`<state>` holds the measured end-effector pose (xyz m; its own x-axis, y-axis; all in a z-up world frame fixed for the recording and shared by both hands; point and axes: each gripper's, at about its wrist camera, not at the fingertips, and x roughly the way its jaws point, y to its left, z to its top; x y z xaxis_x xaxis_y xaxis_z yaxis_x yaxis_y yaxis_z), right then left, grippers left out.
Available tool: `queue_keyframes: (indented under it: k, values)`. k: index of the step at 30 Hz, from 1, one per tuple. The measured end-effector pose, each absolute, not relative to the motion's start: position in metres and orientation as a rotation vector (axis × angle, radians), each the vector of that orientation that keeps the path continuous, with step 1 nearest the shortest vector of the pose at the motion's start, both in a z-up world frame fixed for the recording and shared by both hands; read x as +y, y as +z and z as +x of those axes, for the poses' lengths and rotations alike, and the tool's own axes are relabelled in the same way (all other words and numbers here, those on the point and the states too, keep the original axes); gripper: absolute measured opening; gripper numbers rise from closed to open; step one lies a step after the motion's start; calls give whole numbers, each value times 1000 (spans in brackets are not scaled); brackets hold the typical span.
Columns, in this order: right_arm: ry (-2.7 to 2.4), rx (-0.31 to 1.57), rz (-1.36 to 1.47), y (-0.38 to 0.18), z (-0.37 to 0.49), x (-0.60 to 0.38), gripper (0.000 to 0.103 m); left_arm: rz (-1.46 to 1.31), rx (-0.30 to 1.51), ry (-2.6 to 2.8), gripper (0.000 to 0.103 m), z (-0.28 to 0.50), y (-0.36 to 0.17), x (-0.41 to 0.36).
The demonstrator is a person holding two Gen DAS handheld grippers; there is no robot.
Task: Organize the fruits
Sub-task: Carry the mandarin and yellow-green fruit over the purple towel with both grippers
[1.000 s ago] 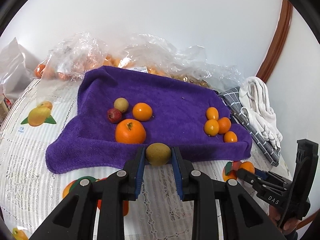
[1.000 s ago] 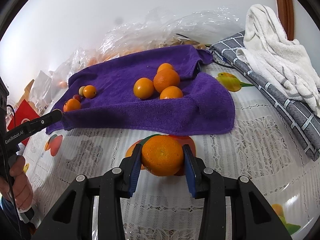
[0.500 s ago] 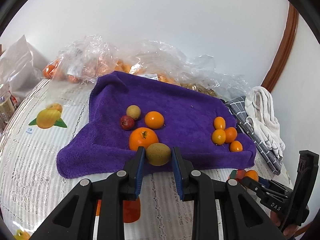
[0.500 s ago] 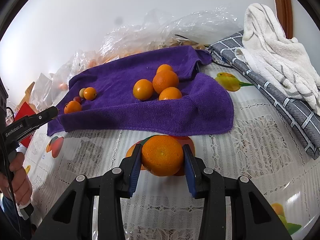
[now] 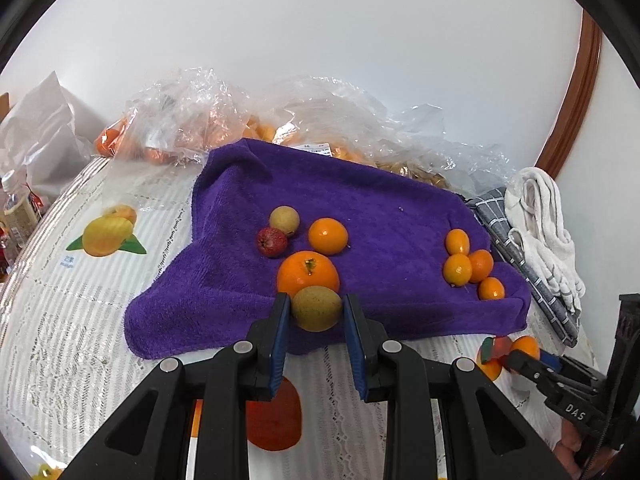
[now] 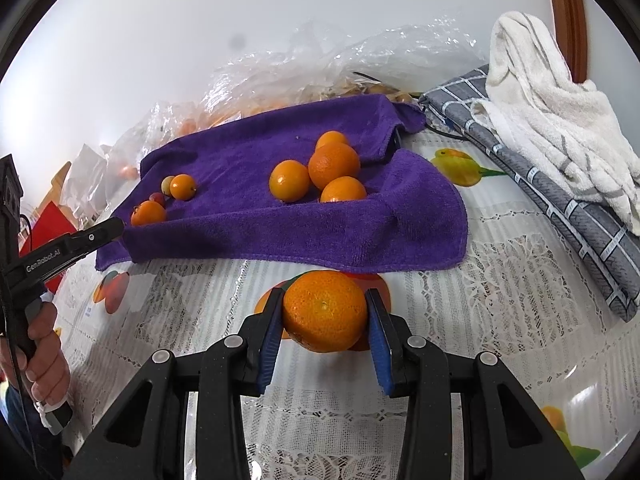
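Note:
My left gripper is shut on a greenish-brown kiwi, held above the near edge of the purple towel. On the towel's left lie an orange, a smaller orange, a red fruit and a tan fruit. A cluster of small oranges lies at its right. My right gripper is shut on a large orange, above the tablecloth in front of the towel. The same cluster of oranges shows ahead of it.
Clear plastic bags of fruit lie behind the towel against the wall. A white towel on grey checked cloth lies at the right. Bottles stand at the far left. The lace tablecloth has printed fruit pictures.
My left gripper with the kiwi has drawn back and shifted left, so the towel looks farther and more centred. My right gripper with the orange has barely moved.

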<state>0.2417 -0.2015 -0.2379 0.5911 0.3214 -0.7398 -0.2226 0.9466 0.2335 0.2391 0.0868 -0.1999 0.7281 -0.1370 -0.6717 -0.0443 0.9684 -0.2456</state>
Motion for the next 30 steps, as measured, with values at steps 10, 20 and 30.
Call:
queue_keyframes:
  k: [10,20,30]
  values:
    - [359,837,79,-195,257,-188,40,-268,773,-18,25,229,-169,108]
    - [356,785,84,-136,320,-179,40,-233,773,21,25,263,-111,116]
    - [350,773,98,-129,388,-171,40,-203,748,34,25,315,-108,107]
